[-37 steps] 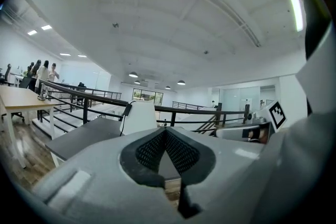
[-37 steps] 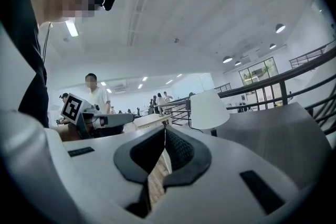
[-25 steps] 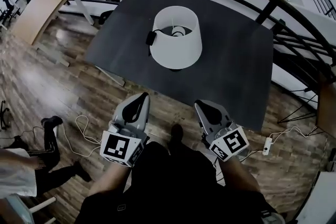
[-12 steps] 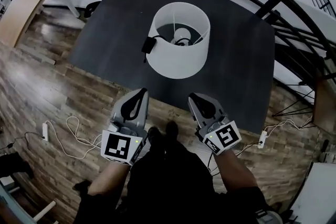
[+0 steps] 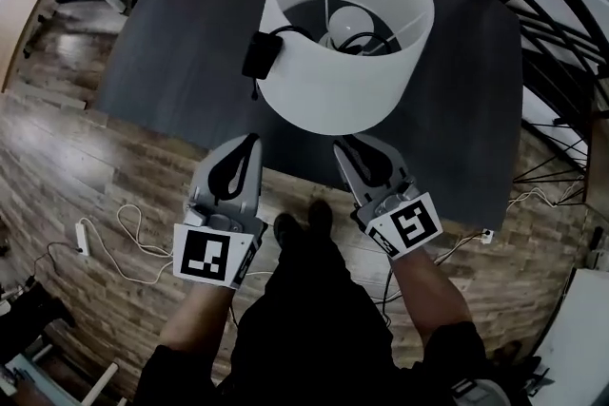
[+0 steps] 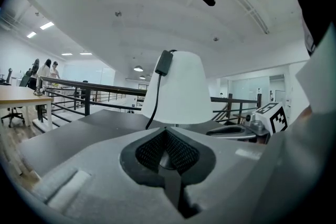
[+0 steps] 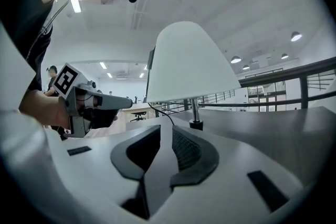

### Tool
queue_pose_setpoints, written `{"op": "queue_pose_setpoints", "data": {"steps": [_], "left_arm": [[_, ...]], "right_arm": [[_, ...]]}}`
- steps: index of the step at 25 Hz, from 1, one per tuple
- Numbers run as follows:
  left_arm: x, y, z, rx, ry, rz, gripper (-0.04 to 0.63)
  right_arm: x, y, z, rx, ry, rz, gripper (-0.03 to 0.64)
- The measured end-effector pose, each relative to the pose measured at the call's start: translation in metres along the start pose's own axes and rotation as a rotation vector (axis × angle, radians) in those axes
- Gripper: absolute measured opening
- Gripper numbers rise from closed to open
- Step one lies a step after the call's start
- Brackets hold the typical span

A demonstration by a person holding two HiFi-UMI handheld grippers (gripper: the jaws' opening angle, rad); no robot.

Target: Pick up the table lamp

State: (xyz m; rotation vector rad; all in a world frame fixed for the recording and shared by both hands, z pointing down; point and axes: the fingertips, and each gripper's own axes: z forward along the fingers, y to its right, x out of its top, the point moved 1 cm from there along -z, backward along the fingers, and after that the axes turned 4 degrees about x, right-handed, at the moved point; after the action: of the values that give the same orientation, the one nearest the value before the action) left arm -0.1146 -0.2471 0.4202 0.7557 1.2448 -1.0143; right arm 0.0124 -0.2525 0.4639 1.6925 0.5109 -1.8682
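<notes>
Since the table lamp (image 5: 343,33) is mostly a wide white shade (image 5: 333,95) on a thin metal stem (image 7: 195,110), I judge it top-bulky but not heavy, with the weight probably low in the foot. It stands upright on the dark table (image 5: 162,62), near the front edge, straight ahead of both my grippers and between them.

The shade looks thin and easy to dent, and it is far too wide for my jaws, so I would not grab it there. The stem looks stiff and smooth, maybe slippery. It is the best hold, taken under the shade rim.

The bulb (image 5: 347,19) sits inside the open top and is fragile. A black cord (image 5: 285,31) loops over the rim, with a small black box (image 5: 258,55) hanging outside the shade on my left. That could swing or snag when lifted.

My left gripper (image 5: 249,140) has its pads pressed together and is empty. My right gripper (image 5: 344,147) is opening, with a narrow gap and nothing in it. Both are short of the lamp and not touching it. I can't see the foot clearly.
</notes>
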Motion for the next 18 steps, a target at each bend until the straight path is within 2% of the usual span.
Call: {"op": "queue_pose_setpoints", "data": {"steps": [7,12,18], "left_arm": [[-0.024,-0.011,0.032,-0.002,-0.009,0.009,0.005],[-0.035,-0.017,0.047,-0.003,0.014,0.013,0.005],[-0.048,-0.018,0.055,0.009,0.013,0.010,0.005]], "right_arm": [[-0.036,0.037,0.035,-0.050,0.000,-0.003,0.169],[-0.048,0.051,0.061,-0.096,0.037,-0.011,0.203],[-0.043,0.065,0.082,-0.142,0.081,-0.025,0.218]]}}
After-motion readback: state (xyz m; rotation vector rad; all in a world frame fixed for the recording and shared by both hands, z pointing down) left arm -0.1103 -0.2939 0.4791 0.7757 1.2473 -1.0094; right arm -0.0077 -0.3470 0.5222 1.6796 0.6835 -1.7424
